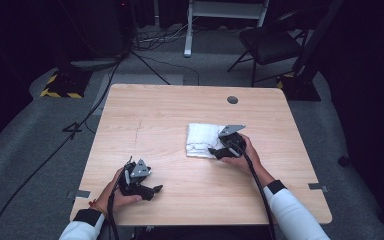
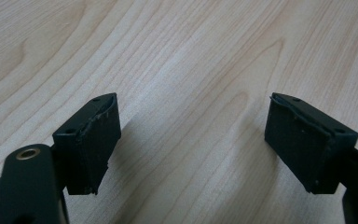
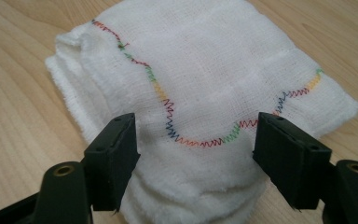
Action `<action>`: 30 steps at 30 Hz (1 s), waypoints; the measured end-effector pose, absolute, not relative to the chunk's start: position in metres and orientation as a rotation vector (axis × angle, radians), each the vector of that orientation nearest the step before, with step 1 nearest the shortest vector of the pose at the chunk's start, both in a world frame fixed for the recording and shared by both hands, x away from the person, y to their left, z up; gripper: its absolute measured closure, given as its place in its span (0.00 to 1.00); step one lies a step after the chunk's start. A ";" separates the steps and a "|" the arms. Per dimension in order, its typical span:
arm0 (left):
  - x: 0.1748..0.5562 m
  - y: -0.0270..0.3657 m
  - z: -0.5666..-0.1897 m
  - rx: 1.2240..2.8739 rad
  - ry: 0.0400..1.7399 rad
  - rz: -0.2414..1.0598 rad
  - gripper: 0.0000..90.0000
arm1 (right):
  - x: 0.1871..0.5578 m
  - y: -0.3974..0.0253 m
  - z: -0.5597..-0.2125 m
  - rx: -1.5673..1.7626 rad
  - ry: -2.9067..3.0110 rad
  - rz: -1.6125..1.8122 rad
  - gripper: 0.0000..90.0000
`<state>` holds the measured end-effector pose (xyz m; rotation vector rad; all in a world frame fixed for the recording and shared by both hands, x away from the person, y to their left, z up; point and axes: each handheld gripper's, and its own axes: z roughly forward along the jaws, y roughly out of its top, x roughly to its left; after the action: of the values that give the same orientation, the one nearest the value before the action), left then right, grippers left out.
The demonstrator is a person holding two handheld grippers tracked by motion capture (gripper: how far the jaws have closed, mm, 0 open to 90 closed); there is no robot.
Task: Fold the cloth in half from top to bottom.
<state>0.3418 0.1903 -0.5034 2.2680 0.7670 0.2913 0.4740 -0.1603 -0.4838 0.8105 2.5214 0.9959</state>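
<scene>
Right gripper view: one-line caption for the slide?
Open right gripper poised over a folded white cloth with rainbow-stitched hem on the wooden table.

The left gripper sits low near the front edge of the table, in the person's left hand. Its two black jaws are wide apart with nothing between them. The right gripper is farther up the table, held by the right hand. Its jaws are spread wide too. Both arms wear white sleeves with dark cuffs.
</scene>
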 end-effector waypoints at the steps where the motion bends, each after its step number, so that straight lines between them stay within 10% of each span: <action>1: 0.342 0.190 -0.503 2.268 0.767 0.291 0.21 | 0.472 -0.163 -0.481 0.800 2.527 0.994 0.34; 30: 0.341 0.190 -0.504 2.265 0.776 0.295 0.21 | 0.419 -0.201 -0.450 0.616 2.556 0.883 0.35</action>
<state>0.3412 0.1899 -0.5035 2.2645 0.7756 0.2948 0.4189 -0.2013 -0.4495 0.6155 2.5558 0.8828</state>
